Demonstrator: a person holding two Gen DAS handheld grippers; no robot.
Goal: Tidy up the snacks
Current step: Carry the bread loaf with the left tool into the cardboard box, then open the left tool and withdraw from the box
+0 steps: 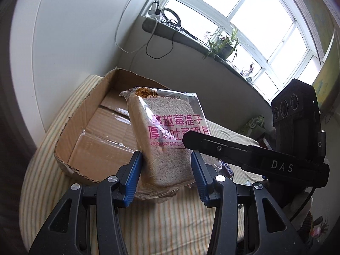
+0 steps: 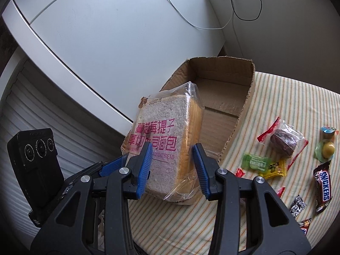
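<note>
Both grippers, left gripper (image 1: 166, 175) and right gripper (image 2: 172, 171), clamp packaged toast bread (image 2: 163, 146) aloft at near rim of open cardboard box (image 2: 225, 114). Loaf likely light, squashy; film slippery. Grip lower sides gently, not loose wrapper.

Daylight from blown-out window (image 1: 244, 14) at upper right, soft shadows, sharp centre, strong fisheye bending, dark vignetted corners, glare on bread wrapper (image 2: 191, 97).

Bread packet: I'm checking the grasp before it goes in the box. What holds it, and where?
Both grippers hold the bagged toast bread together: the left gripper and right gripper each clamp its lower end across the loaf's sides.
</note>
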